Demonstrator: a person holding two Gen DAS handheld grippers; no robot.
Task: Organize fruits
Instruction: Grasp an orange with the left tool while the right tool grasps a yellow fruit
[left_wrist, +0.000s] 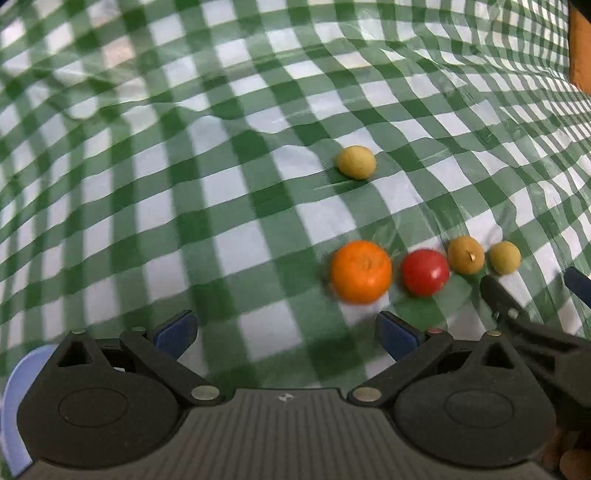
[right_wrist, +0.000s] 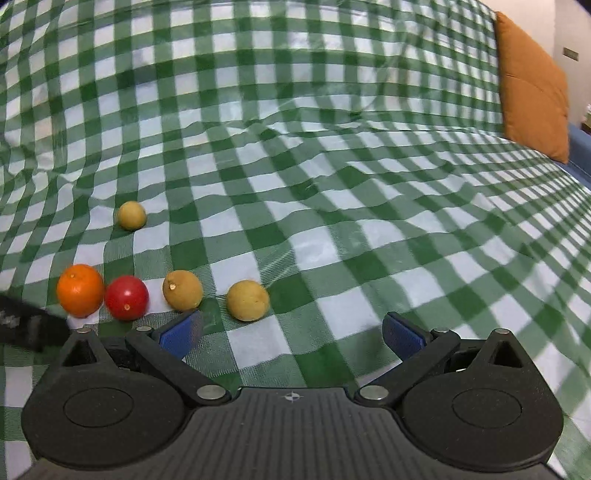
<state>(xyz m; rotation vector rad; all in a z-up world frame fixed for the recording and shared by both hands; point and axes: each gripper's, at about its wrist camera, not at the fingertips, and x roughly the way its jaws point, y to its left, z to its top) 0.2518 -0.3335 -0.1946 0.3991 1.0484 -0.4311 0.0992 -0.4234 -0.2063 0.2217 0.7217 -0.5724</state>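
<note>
An orange (left_wrist: 361, 271) (right_wrist: 80, 295), a red tomato (left_wrist: 424, 272) (right_wrist: 126, 297) and two small yellow-brown fruits (left_wrist: 465, 254) (left_wrist: 505, 257) lie in a row on the green checked cloth (left_wrist: 236, 192). The pair also shows in the right wrist view (right_wrist: 182, 290) (right_wrist: 247, 300). A third yellow fruit (left_wrist: 356, 162) (right_wrist: 132, 215) lies apart, farther back. My left gripper (left_wrist: 286, 334) is open and empty, just short of the orange. My right gripper (right_wrist: 291, 334) is open and empty, near the rightmost yellow fruit; it also shows at the right edge of the left wrist view (left_wrist: 532, 295).
The cloth (right_wrist: 332, 221) is wrinkled and rises at the back. An orange cushion (right_wrist: 532, 85) leans at the far right. A light blue object (left_wrist: 14, 398) shows at the lower left edge of the left wrist view.
</note>
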